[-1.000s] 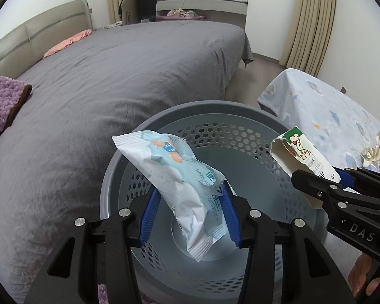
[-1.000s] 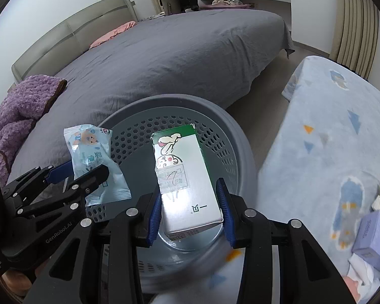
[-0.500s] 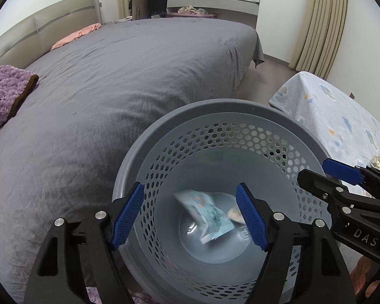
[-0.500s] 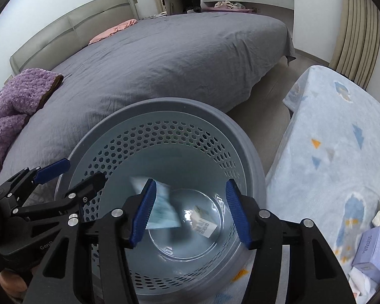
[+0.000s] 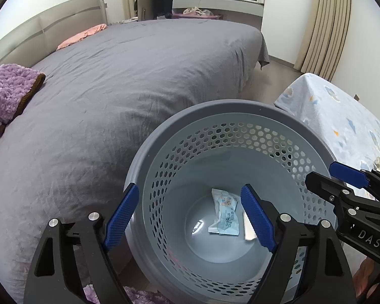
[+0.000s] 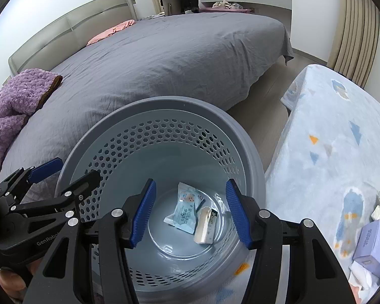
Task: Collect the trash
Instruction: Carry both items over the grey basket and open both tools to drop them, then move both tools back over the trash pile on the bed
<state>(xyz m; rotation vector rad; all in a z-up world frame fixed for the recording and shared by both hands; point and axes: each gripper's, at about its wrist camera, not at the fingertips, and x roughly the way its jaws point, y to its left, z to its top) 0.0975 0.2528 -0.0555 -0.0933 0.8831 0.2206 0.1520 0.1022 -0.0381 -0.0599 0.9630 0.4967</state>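
Wipes packet (image 6: 185,210) flat on basket (image 6: 164,106) floor, long axis toward far rim.

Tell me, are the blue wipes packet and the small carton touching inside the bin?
Touching: the right wrist view shows the carton lying against the wipes packet edge.

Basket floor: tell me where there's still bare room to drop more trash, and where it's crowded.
Inside the basket, the floor left of the blue wipes packet and toward the near wall is bare. The packet and the small carton touch, crowding the floor's right side. The light table is bare at its far end.
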